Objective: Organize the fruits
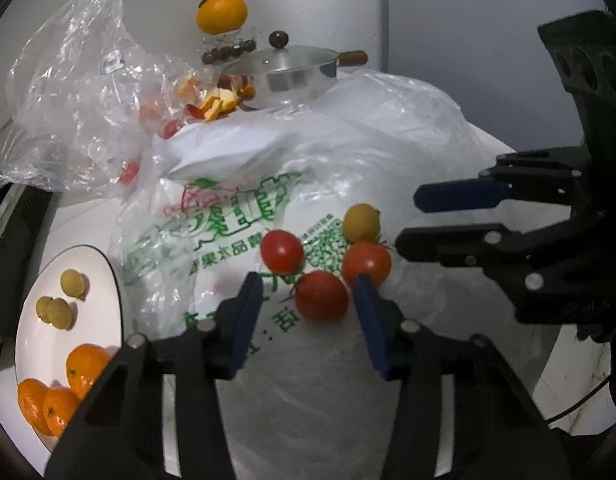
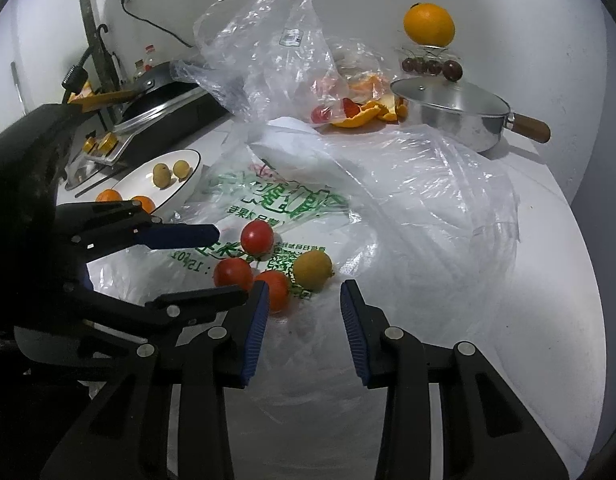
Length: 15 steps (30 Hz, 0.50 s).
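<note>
- Three red tomatoes (image 1: 322, 295) and one yellow tomato (image 1: 361, 223) lay in a tight cluster on the printed plastic bag (image 1: 227, 224), which was spread over the white tabletop (image 2: 548, 280).
- The left gripper (image 1: 308, 300) was poised low over the cluster with its blue fingers (image 1: 247, 312) apart and empty; the nearest red tomato sat just between their tips.
- The right gripper (image 2: 303, 312) was also spread and empty, its tips near an orange-red tomato (image 2: 273, 290) and the yellow one.
- The white plate (image 1: 107, 280), to the left, already held small yellow fruits (image 1: 72, 282) and mandarins (image 1: 59, 404).
- Judged step: picking one tomato for the plate. To do it well, the fingers should straddle a single fruit, staying clear of its neighbours and the slippery bag film.
- Closing should be gentle, since the skin likely bruises and a round fruit may squirt out.
</note>
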Available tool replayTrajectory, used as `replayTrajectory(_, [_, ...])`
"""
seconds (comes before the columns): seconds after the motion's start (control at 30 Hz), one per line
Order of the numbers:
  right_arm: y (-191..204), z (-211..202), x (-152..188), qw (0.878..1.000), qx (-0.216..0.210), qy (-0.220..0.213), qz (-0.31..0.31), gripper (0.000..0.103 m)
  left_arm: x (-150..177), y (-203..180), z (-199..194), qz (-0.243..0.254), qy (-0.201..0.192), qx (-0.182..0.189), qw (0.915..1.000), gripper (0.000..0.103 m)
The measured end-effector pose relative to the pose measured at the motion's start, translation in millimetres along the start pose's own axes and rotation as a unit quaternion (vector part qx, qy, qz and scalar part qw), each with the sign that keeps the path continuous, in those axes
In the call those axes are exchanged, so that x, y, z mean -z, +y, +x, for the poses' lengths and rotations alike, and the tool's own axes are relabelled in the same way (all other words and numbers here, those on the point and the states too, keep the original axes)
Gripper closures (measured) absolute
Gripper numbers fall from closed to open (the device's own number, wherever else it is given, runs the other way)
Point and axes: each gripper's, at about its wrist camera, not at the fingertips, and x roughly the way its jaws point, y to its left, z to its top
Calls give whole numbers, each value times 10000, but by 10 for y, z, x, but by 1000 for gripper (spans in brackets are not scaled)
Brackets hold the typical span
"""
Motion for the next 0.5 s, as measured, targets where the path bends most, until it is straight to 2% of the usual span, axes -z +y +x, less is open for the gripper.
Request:
replayTrajectory(0.07, [0,9,1,10000,-37,17,15,64,3,17,6,-3,-10,54,10000,59])
replayTrajectory(0.2, [40,49,1,9999,-123,80,-16,64,14,16,17,13,11,126,9999,71])
replayTrajectory(0.4, [116,117,5,9996,-168,166,-134,64,34,60,-62,-41,-45,181,9998,77])
replayTrajectory(0.5, [143,167,-1,9995,-152,249,-155,69,41,90,-129,-76,-98,176,9998,77])
